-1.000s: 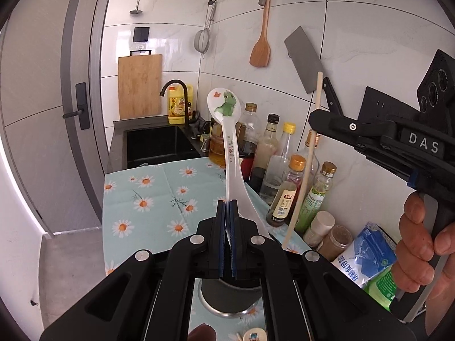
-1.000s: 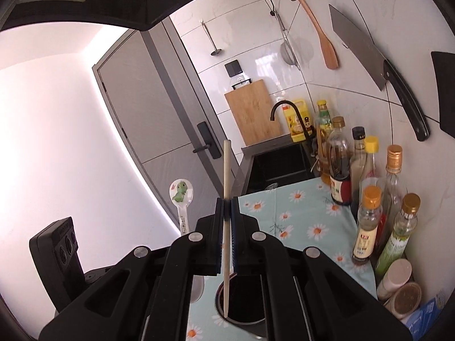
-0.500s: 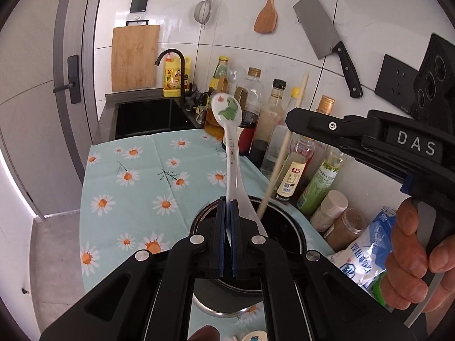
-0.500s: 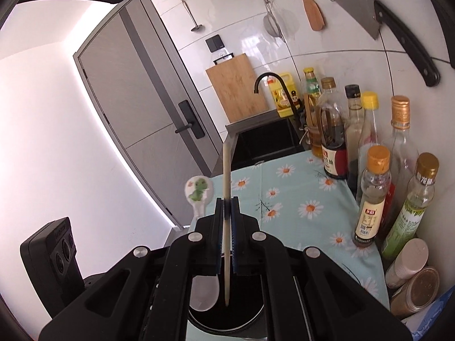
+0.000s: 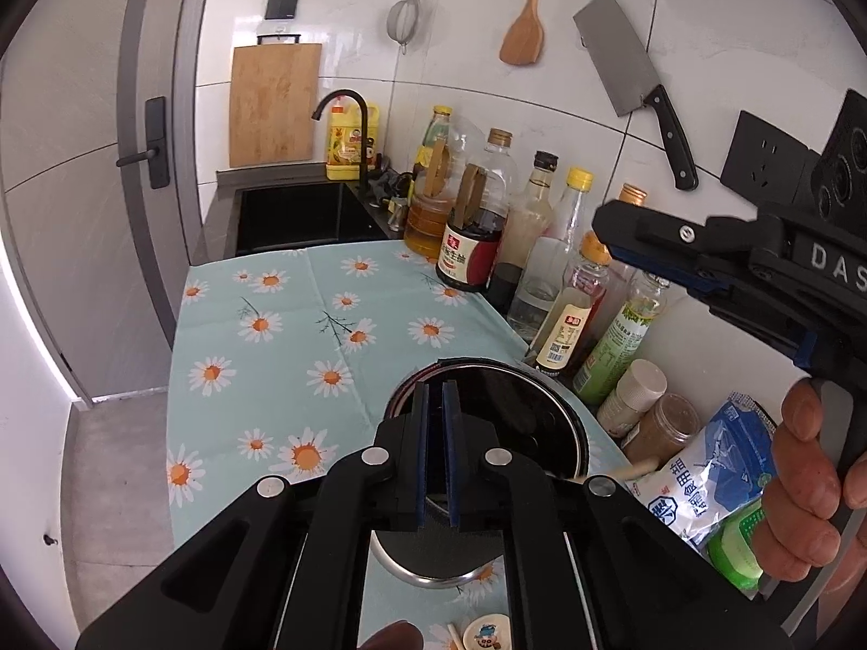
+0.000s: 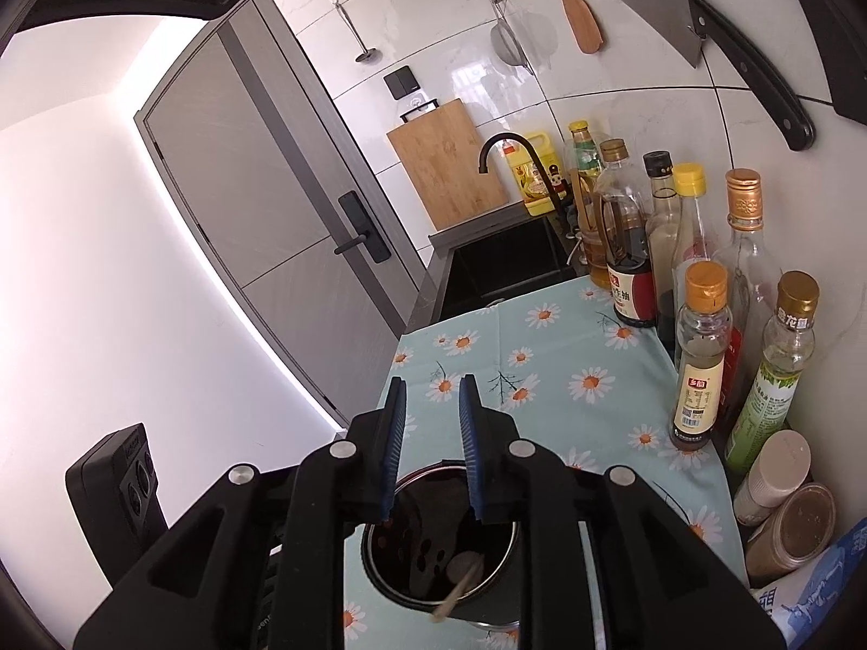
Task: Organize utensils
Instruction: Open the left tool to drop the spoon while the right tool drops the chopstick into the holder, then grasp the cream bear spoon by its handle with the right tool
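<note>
A round black utensil holder [image 5: 547, 422] with a steel rim stands on the daisy-print cloth; it also shows in the right wrist view [image 6: 433, 547]. A wooden chopstick [image 6: 458, 590] leans inside it, its end sticking out over the rim [image 5: 639, 470]. The spoon's bowl shows faintly inside the holder [image 6: 463, 563]. My left gripper [image 5: 438, 428] hovers just above the holder, its jaws slightly apart and empty. My right gripper [image 6: 431, 433] is open and empty above the holder; its body shows at the right of the left wrist view [image 5: 731, 265].
Several sauce and oil bottles [image 5: 563, 292] line the tiled wall on the right, with spice jars [image 5: 634, 395] and a blue bag [image 5: 710, 466] nearer me. A sink [image 5: 292, 216] lies beyond the cloth. A cleaver [image 5: 634, 86] and wooden spatula [image 5: 523, 27] hang on the wall.
Both grippers lowered over the holder and let go: the spoon and the chopstick dropped into it. The jaws have parted, the right ones wider.
</note>
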`<state>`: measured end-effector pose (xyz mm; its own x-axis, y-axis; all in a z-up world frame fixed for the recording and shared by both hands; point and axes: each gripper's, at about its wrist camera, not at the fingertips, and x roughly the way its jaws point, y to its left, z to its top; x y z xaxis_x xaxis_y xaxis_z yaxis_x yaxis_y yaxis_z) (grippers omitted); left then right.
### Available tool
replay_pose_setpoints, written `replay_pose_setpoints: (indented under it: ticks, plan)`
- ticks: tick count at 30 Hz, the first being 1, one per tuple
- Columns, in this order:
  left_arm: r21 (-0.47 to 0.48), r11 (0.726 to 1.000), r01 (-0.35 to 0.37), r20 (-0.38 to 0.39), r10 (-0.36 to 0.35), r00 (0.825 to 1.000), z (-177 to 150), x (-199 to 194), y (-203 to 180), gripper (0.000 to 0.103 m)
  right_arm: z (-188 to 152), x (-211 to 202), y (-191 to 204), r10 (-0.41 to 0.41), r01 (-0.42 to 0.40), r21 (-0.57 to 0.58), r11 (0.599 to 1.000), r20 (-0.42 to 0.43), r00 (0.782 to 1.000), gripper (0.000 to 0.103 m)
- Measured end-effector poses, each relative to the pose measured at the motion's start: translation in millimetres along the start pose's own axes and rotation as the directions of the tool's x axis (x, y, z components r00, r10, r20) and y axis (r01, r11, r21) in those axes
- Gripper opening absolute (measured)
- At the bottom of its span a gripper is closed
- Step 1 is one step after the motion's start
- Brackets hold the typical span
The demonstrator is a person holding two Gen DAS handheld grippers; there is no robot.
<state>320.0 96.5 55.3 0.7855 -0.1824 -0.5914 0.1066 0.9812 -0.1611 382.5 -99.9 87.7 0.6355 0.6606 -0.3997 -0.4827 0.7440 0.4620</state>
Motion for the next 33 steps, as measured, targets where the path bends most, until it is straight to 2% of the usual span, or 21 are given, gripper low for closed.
replay_pose_setpoints:
  ticks: [2, 4, 5, 13, 16, 20, 24, 27, 33]
  plan:
    - [0.0, 1.0, 0.002, 0.008, -0.002, 1.0, -0.1, -6.7, -0.6, 0.008, -2.8, -3.4, 3.9, 0.003, -0.003, -0.002, 1.0, -0.007, 1.0, 0.024]
    - [-0.001, 1.0, -0.002, 0.014, 0.002, 1.0, 0.4, -12.7, -1.3, 0.02, -5.6, -9.3, 8.6, 0.008, -0.008, -0.008, 1.0, -0.005, 1.0, 0.024]
    - [-0.003, 1.0, 0.0, 0.017, 0.0, 1.0, 0.4, -16.5, -1.6, 0.022, -6.5, -12.1, 10.5, 0.011, -0.011, -0.008, 1.0, -0.003, 1.0, 0.024]
    - [-0.003, 1.0, 0.024, 0.015, -0.024, 1.0, -2.8, -47.4, -6.3, 0.022, -19.6, -42.1, 21.4, 0.041, -0.041, -0.003, 0.999, -0.012, 0.999, 0.024]
    - [-0.026, 0.999, 0.048, 0.001, -0.048, 0.999, -8.3, -60.2, -3.6, 0.028, -30.0, -53.0, 21.0, 0.05, -0.049, 0.021, 0.999, -0.029, 0.998, 0.028]
    - [-0.046, 0.997, 0.054, -0.035, -0.056, 0.998, -21.9, -71.3, 0.5, 0.031, -51.6, -62.4, 16.8, 0.051, -0.048, 0.049, 0.998, -0.069, 0.996, 0.029]
    - [-0.047, 0.998, 0.048, -0.072, -0.051, 0.996, -42.2, -78.0, 3.3, 0.031, -85.7, -67.1, 4.2, 0.06, -0.043, 0.129, 0.991, -0.133, 0.989, 0.032]
    - [-0.052, 0.998, 0.045, -0.104, -0.051, 0.993, -59.5, -80.2, 5.0, 0.031, -114.0, -64.3, -6.5, 0.054, -0.02, 0.172, 0.985, -0.194, 0.979, 0.032]
    - [-0.078, 0.996, 0.041, -0.178, -0.054, 0.983, -93.7, -79.6, 13.2, 0.031, -165.5, -47.4, -35.5, 0.054, 0.039, 0.276, 0.96, -0.321, 0.946, 0.032]
